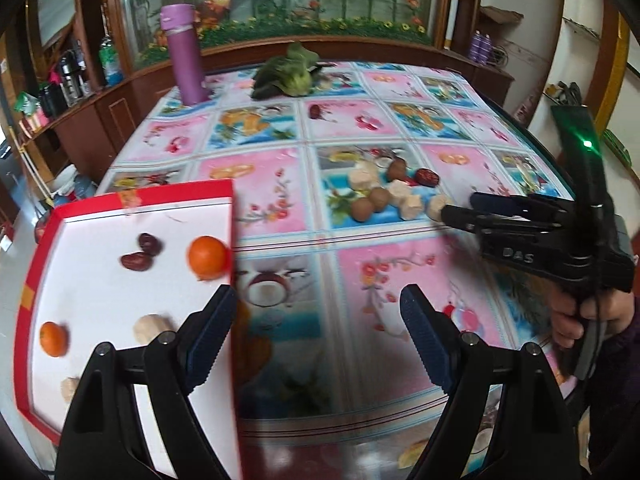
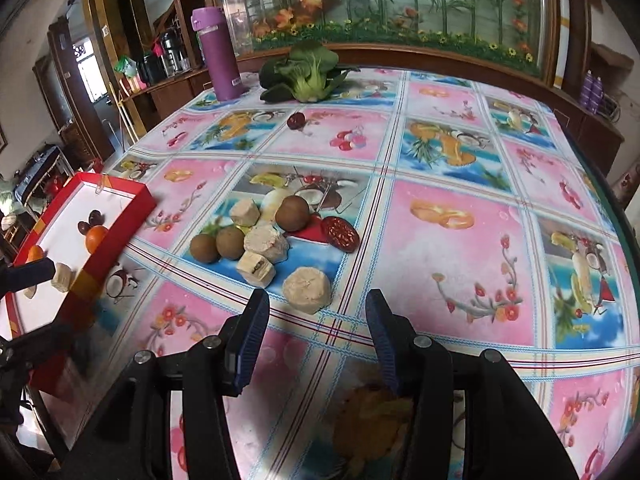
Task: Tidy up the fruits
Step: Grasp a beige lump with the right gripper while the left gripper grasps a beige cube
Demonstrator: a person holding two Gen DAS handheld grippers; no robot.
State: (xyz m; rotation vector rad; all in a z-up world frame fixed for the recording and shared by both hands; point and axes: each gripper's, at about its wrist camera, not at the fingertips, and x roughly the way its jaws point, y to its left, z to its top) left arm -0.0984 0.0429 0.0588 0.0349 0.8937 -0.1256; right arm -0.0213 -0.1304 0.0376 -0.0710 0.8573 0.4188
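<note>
A red tray (image 1: pixel 24 288) with a white floor lies at the table's left. It holds two oranges (image 1: pixel 206 258), two dark dates (image 1: pixel 140 252) and pale banana chunks (image 1: pixel 150 328). My left gripper (image 1: pixel 318 304) stands open and empty, with its left finger over the tray's right edge. In the middle of the table lies a pile of brown round fruits (image 2: pixel 292 212), banana chunks (image 2: pixel 308 290) and a red date (image 2: pixel 340 232). My right gripper (image 2: pixel 318 304) is open and empty just in front of the nearest chunk. A single date (image 2: pixel 296 120) lies farther back.
A purple bottle (image 2: pixel 220 56) and a green bok choy (image 2: pixel 308 72) stand at the table's far edge. The flowered tablecloth (image 2: pixel 460 280) covers the table. A wooden cabinet with a painted glass panel (image 2: pixel 400 0) runs behind. A hand (image 1: pixel 568 320) holds the right gripper (image 1: pixel 460 206).
</note>
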